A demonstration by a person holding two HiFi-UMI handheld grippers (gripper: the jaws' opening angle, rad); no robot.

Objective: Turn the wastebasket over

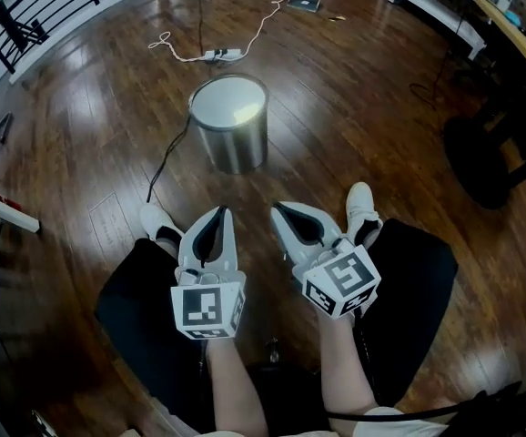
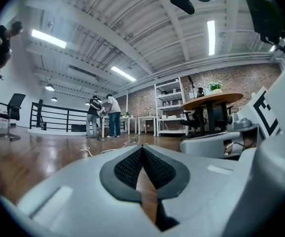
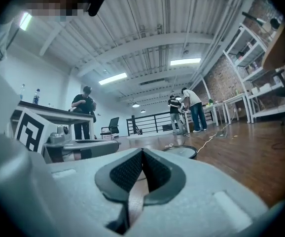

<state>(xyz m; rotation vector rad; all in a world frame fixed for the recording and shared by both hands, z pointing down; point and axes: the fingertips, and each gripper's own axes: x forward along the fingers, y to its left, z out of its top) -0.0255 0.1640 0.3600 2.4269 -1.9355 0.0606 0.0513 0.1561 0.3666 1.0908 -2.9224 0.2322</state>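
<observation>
Standing upright on the floor (image 1: 81, 126) in the head view: wastebasket (image 1: 231, 124), axis vertical, upper face a closed pale disc, ahead of and well apart from both tools. The left hand-held gripper (image 1: 219, 213) lines up with it slightly better than the right hand-held gripper (image 1: 279, 209). Left gripper view: jaws pressed together, empty; wastebasket not shown. Right gripper view: jaws pressed together, empty; wastebasket top visible beyond the tips.

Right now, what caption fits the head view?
Left gripper and right gripper, both shut, face a metal wastebasket on the floor.
</observation>
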